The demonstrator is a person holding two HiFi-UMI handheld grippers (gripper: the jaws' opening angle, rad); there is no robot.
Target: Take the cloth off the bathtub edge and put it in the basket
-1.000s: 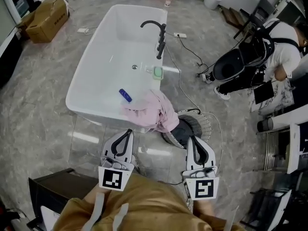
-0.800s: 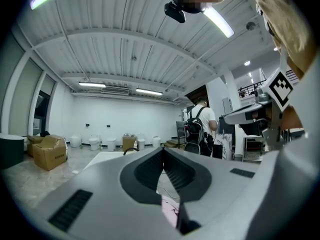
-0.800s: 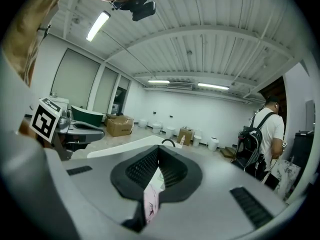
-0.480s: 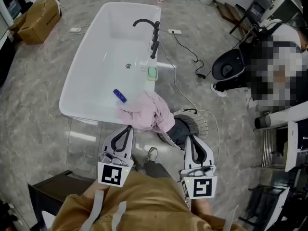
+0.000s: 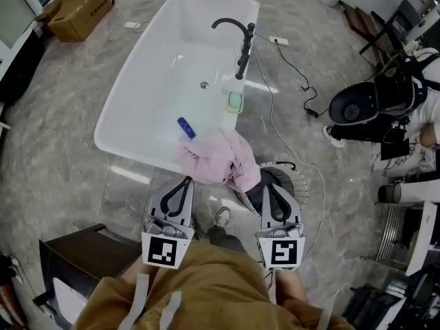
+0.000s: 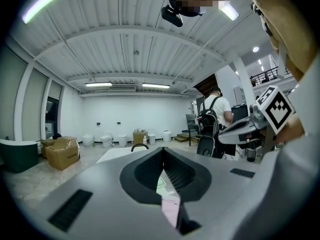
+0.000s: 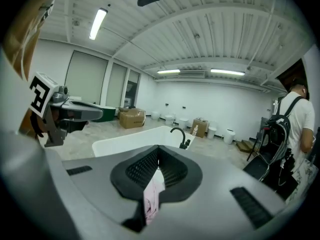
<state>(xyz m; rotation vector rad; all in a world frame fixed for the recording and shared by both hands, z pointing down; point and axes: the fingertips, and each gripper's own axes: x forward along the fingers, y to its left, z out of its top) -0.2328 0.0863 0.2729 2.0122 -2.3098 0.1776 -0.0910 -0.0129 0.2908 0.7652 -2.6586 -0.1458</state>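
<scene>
Cloth, pink and crumpled, lies draped over the near corner of the white bathtub, partly on the rim and partly hanging down the outer side. It sits just ahead of the fingertips, in the span between the two pairs, and neither pair touches it. The left gripper is held low with its fingers pressed together at the tips and nothing between them. In the left gripper view a strip of the pink cloth shows beyond, through the narrow slot under the closed tips of that gripper. The right gripper is the same: fingers together, empty, with the cloth again showing past the slot below its tips. A round wire basket with something dark inside stands on the grey floor by the tub's corner, below the hanging cloth. From the head view the right fingertips overlap its edge; whether they touch it cannot be told. Farther ahead of the right fingers a green item rests on the tub's rim, and past it stands a black faucet. A small blue item lies inside the tub just ahead of the left fingers. A cardboard box sits far ahead and to the left of them.
</scene>
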